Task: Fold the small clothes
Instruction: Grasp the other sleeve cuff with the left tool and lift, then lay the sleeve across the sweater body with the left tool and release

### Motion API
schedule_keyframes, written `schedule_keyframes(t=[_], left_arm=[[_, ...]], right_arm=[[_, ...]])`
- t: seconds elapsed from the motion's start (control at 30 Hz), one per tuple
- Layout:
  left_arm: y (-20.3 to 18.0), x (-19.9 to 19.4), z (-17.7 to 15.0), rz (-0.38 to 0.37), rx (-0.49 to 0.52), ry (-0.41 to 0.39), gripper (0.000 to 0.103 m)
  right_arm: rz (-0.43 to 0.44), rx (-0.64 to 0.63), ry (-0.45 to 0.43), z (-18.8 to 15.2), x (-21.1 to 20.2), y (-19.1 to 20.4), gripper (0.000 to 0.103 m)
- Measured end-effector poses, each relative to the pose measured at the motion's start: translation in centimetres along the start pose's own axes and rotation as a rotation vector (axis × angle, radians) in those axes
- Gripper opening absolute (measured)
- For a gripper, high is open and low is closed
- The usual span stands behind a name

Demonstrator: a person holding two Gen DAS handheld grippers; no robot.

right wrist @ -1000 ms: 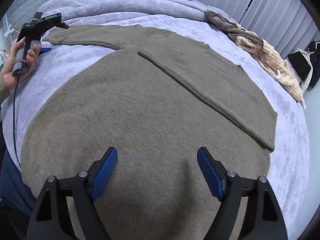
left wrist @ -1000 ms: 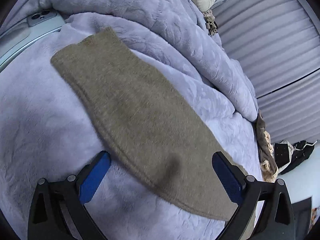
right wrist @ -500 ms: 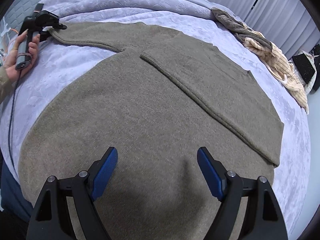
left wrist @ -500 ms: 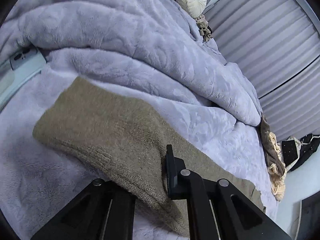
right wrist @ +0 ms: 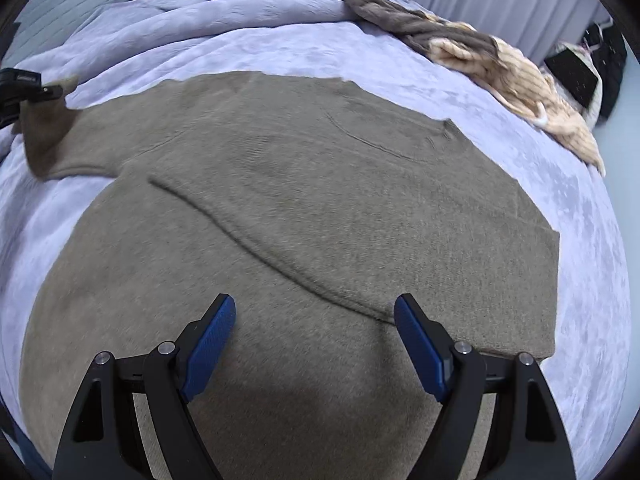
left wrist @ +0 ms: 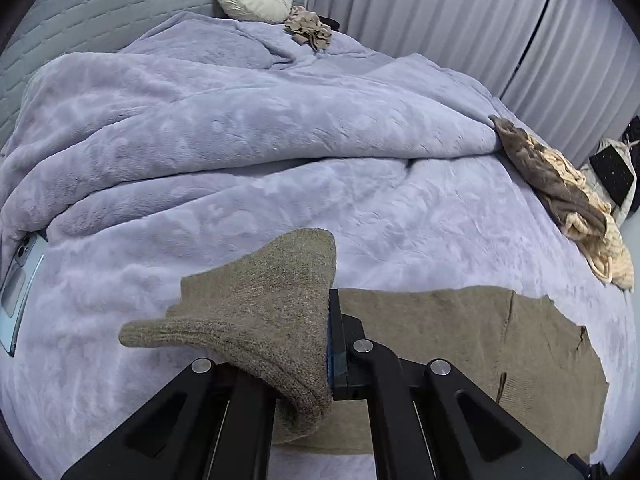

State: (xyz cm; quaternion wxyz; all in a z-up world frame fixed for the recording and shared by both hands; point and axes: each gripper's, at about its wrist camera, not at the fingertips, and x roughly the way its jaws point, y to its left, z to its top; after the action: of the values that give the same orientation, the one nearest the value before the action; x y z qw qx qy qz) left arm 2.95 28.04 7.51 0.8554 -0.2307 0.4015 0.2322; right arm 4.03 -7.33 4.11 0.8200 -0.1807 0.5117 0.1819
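Presently the olive knit sweater (right wrist: 320, 200) lies flat on the lavender blanket (left wrist: 360, 208), soft and limp, its sleeve cuff (left wrist: 272, 320) clamped in the left gripper (left wrist: 326, 340) while the right gripper (right wrist: 314, 344) hovers agape, best placed to take the hem.

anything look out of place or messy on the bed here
Two things stand out: a phone lies half tucked under the lavender blanket at its left edge, and crumpled clothes are heaped at the far right. The brown sweater lies flat.
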Motion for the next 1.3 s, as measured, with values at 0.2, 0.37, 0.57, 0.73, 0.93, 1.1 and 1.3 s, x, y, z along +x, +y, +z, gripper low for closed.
schedule_keyframes(t=[0.2,0.37,0.57,0.73,0.93,1.1,1.3], left_arm=[[-6.4,0.1,-1.3,-0.003,0.109,0.043,0.005],[-10.8,-0.2,-2.5,-0.006,0.187,0.053,0.005],[-14.6,-0.1,-3.8,-0.010,0.241,0.072,0.005],[-17.4,0.0,-5.3,-0.004,0.289,0.080,0.005],[-21.4,0.2,-7.0,-0.001,0.355,0.087,0.005],[-25.1,0.2,-8.7,-0.026,0.402,0.099,0.005],[-29.5,-0.2,-11.0,-0.051,0.464,0.103,0.005]], right_arm=[[0.063,0.101,0.019,-0.7,0.2,-1.3,0.084],[0.060,0.138,-0.003,-0.9,-0.4,-3.1,0.084],[0.038,0.156,-0.017,-0.9,-0.5,-5.7,0.084],[0.030,0.201,-0.024,-1.2,-0.3,-8.3,0.084],[0.015,0.219,-0.042,-1.9,-0.5,-10.6,0.084],[0.007,0.230,-0.048,-2.6,-0.5,-12.2,0.084],[0.015,0.257,-0.048,-3.4,-0.5,-14.4,0.084]])
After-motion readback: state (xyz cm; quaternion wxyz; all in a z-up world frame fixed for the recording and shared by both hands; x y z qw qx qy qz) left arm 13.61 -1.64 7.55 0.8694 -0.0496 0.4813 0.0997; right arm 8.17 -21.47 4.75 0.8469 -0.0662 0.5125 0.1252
